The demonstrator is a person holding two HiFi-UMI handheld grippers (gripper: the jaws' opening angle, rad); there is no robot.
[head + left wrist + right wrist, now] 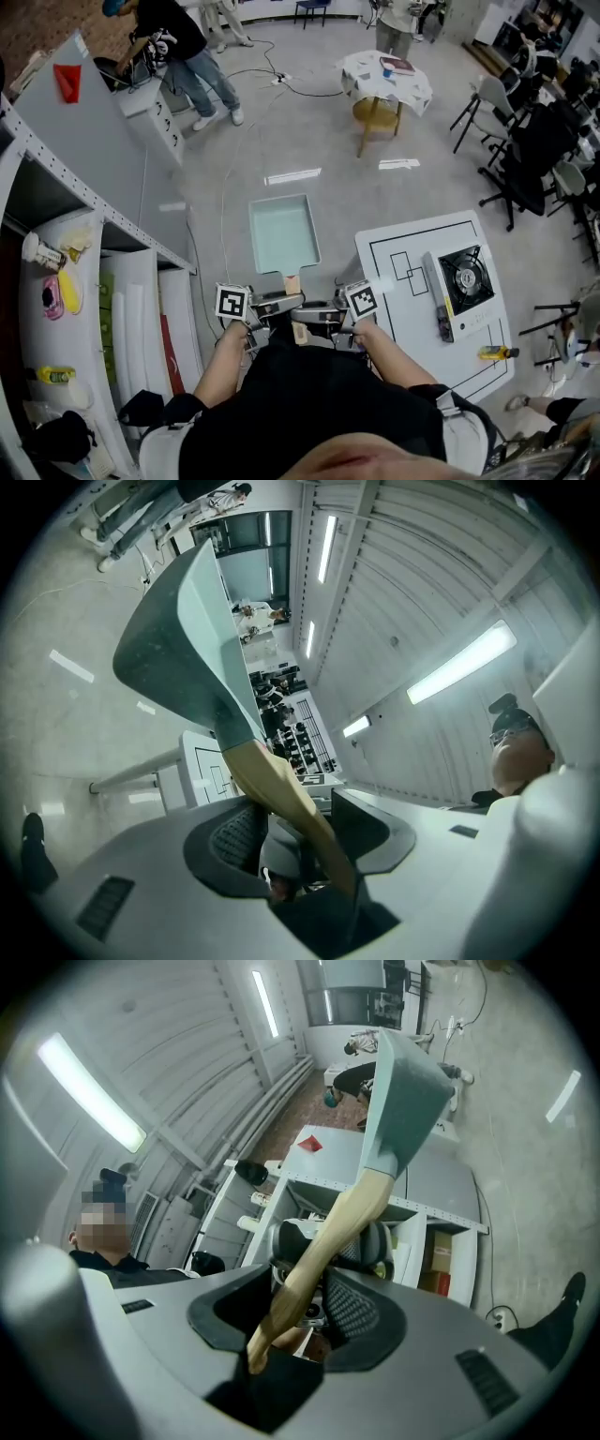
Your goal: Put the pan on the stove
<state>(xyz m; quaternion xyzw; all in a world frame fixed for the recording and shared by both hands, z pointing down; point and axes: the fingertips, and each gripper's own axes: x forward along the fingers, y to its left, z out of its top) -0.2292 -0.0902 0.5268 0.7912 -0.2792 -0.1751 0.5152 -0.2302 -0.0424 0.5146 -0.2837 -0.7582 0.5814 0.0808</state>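
Observation:
A light teal rectangular pan (283, 234) with a wooden handle (292, 281) hangs in the air over the floor, in front of me. My left gripper (279, 305) and right gripper (316, 316) face each other, and both are shut on the handle. In the left gripper view the handle (281, 794) slants down between the jaws of the left gripper (300, 819), with the pan (183, 635) tilted up beyond. In the right gripper view the handle (328, 1237) crosses between the jaws of the right gripper (300, 1314). The black-topped portable stove (466, 278) sits on the white table (412, 230) to the right.
A grey shelf unit (89, 187) with bottles and packets stands at the left. A yellow tool (494, 352) lies near the table's front edge. A round cloth-covered table (386, 80), black chairs (525, 159) and a person (183, 47) are farther off.

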